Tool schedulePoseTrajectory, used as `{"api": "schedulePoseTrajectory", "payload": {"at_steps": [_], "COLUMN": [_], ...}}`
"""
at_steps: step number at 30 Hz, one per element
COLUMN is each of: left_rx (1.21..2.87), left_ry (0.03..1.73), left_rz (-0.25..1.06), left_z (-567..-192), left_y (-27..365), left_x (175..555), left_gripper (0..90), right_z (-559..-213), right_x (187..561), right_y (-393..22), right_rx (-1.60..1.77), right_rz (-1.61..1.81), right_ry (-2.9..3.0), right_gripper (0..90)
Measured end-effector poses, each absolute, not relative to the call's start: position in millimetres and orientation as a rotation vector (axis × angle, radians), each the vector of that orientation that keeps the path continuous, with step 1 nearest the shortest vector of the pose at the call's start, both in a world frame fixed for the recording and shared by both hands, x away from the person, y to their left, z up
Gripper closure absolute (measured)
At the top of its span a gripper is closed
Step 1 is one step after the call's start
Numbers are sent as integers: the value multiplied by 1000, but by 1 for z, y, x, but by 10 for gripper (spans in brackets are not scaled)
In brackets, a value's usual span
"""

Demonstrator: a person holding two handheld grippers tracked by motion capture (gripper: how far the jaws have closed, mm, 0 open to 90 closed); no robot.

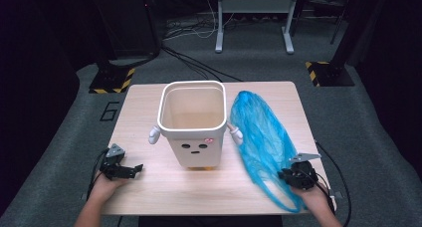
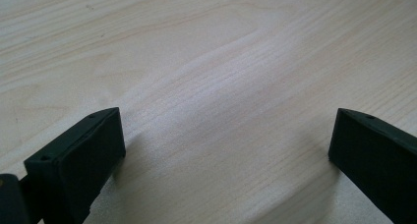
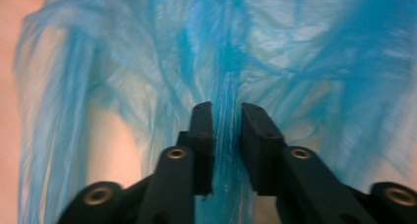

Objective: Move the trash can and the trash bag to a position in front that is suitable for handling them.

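Right gripper view: the right gripper (image 3: 227, 111) pinches a fold of the blue bag (image 3: 147, 62) between narrow jaws. The left gripper (image 2: 226, 135) rests wide open on the tabletop (image 2: 221, 47).

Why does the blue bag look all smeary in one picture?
In the right gripper view the blue bag sits close to the camera and looks streaky and blurred; in the high view it is sharper, with dark surroundings; in the left gripper view the table shows soft glare.
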State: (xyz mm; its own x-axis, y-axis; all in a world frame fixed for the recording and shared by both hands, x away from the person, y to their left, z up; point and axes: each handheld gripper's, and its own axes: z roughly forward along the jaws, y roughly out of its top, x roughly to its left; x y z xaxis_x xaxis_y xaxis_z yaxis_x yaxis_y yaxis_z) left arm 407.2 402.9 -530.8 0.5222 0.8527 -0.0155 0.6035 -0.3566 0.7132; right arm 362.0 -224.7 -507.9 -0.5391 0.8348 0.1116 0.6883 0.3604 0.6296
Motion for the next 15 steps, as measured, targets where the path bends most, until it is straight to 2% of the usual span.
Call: {"api": "schedulePoseTrajectory", "payload": {"at_steps": [1, 2, 5, 7, 8, 9, 10, 11, 13, 15], "left_rx": [2090, 2090, 2090, 2089, 2090, 2090, 2090, 2089, 2090, 2090], "left_ry": [1178, 1178, 1180, 1179, 1179, 1179, 1179, 1180, 1180, 1180], "left_rz": [477, 477, 477, 477, 478, 478, 478, 477, 477, 477], "left_z": [-531, -531, -531, -531, -531, -531, -531, -531, -531, -531], "left_y": [403, 403, 403, 403, 403, 403, 403, 403, 403, 403], "left_x": [407, 407, 407, 407, 407, 407, 407, 407, 407, 407], "left_gripper": [5, 5, 4, 5, 4, 5, 5, 5, 5, 5], "right_z": [-507, -507, -503, -500, -494, -485, -485, -482, -479, -481], "right_x": [356, 356, 347, 345, 343, 343, 343, 345, 360, 373], "right_y": [-215, -215, -195, -191, -187, -182, -182, -181, -177, -174], "right_rx": [1317, 1317, 1204, 1176, 1128, 1075, 1075, 1058, 1023, 1041], "right_rz": [946, 946, 997, 1015, 1035, 1070, 1070, 1076, 1071, 1065], "right_ry": [2450, 2450, 2544, 2550, 2540, 2506, 2506, 2490, 2431, 2427], "right_gripper": [651, 651, 571, 562, 543, 483, 483, 460, 355, 303]}}
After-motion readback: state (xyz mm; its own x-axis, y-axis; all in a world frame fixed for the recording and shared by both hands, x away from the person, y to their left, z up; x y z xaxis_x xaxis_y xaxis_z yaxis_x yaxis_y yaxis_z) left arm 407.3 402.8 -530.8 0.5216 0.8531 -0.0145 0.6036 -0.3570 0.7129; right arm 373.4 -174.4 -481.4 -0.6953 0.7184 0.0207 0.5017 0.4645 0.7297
